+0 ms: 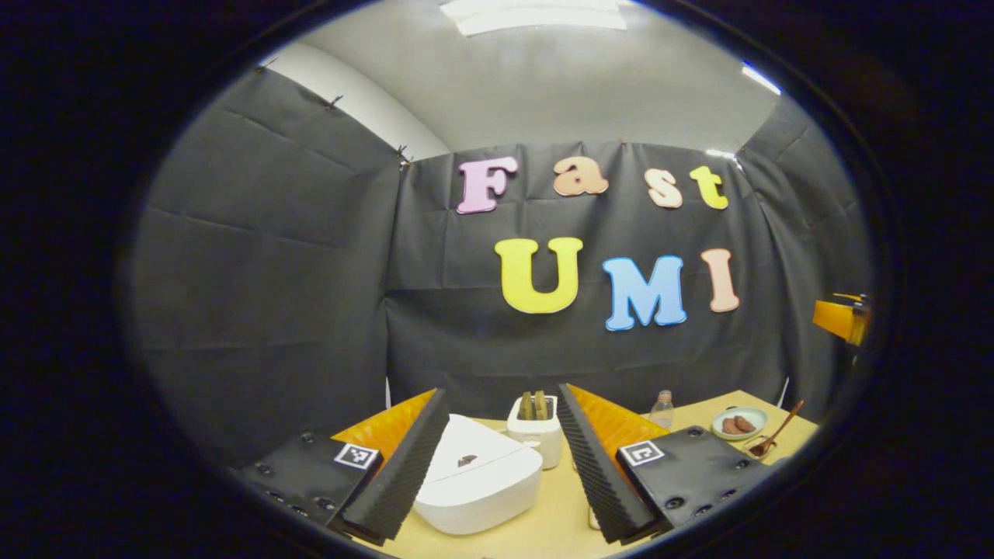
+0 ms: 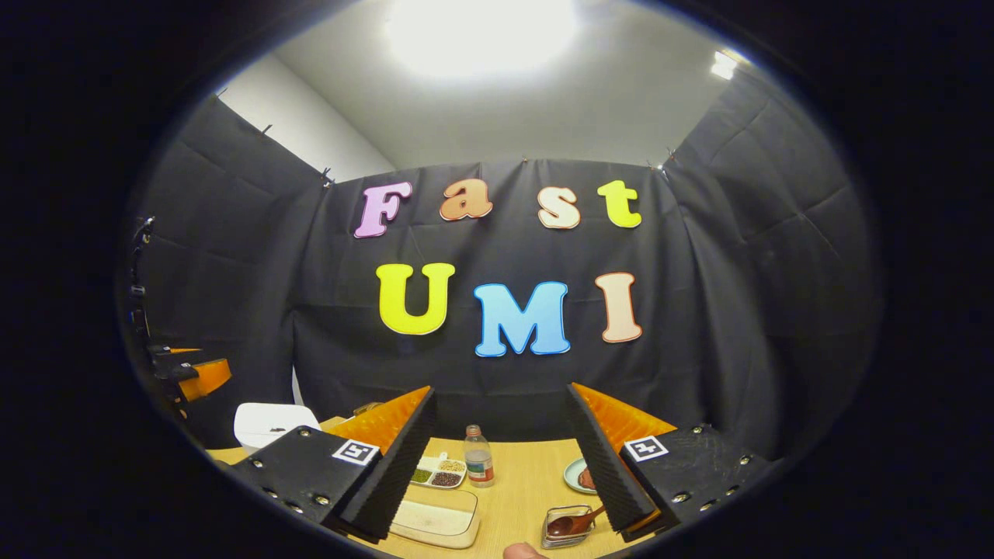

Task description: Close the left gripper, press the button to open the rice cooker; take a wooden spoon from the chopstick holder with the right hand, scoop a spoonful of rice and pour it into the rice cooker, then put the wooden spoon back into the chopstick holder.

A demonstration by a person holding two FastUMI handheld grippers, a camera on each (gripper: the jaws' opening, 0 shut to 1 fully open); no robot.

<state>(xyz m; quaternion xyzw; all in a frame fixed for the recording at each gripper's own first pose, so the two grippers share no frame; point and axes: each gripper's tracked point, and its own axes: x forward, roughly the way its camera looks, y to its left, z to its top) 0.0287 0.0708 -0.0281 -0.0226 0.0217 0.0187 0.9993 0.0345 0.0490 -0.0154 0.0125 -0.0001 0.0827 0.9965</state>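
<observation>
Plainly, both grippers hover above the wooden table (image 2: 528, 473) with their jaws wide apart, holding nothing. The left gripper (image 1: 503, 458) frames the white rice cooker (image 1: 477, 485), whose lid lies down, near the table's left edge. The wooden spoon (image 2: 573, 522) lies bowl-down in a small clear holder (image 2: 567, 528) near the front right part of the table, just ahead of the right gripper (image 2: 501, 466). In the left gripper view its handle rises at a slant, up and away toward the right edge, so its long axis is tilted rather than upright. A shallow clear tray of rice (image 2: 435, 519) sits near the front edge.

A closed lid and a spoon in its holder fit both a cooker yet to be opened and a finished round with the lid shut again.

Risks, as I judge them: open jaws could straddle the button rather than press it, and a grab at the slanted handle could tip the light holder.
</observation>
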